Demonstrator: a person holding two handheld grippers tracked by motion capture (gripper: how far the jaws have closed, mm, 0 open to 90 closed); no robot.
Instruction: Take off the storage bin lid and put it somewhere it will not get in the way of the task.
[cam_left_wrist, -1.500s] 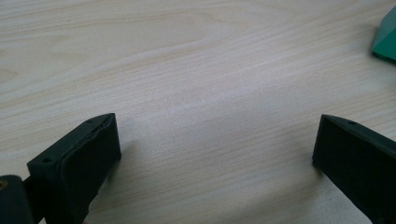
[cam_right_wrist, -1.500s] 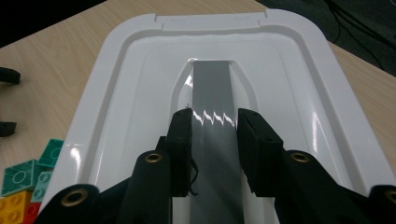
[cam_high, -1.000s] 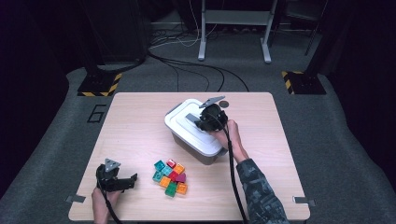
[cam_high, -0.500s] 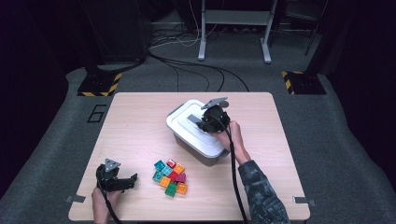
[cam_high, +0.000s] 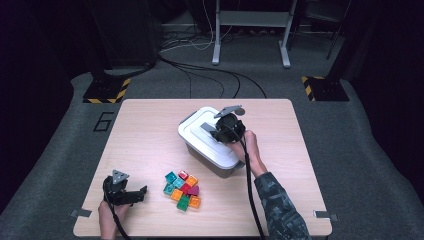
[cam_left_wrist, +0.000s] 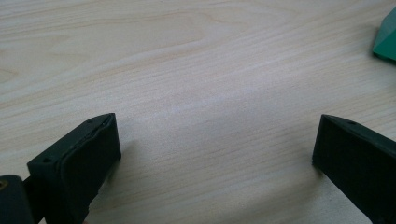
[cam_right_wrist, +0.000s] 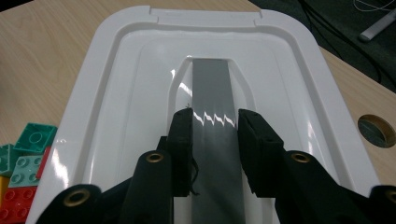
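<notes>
The white box lid (cam_right_wrist: 140, 93) is sitting on top of the white box (cam_high: 212, 145), and the box is standing near the middle of the worktop (cam_high: 150, 130). I will tell every place from that box.

Nearest the person, well apart from the box and close to the worktop's near edge, the left hand-held gripper (cam_high: 131, 195) is resting low over bare wood. Its jaws are standing wide apart with nothing between them. Between it and the box, a little heap of colored toy bricks (cam_high: 182, 190) is lying just in front of the box.

On top of the box, the right hand-held gripper (cam_right_wrist: 215, 135) is squeezing the grey handle strip (cam_right_wrist: 212, 93) that is running down the middle of the lid. Its two jaws are pressing on the strip's two sides, so it is holding the handle.

I think the step in hand is taking the lid off, so the bricks can go in. The next move is probably calling for a straight lift up, keeping the lid flat so it is coming free of the rim all round.

Past the box, a band of bare wood is lying before the far edge. To the box's left there is lots of open wood for putting the lid down. A round hole (cam_right_wrist: 376, 131) is sitting in the worktop to the box's right.
</notes>
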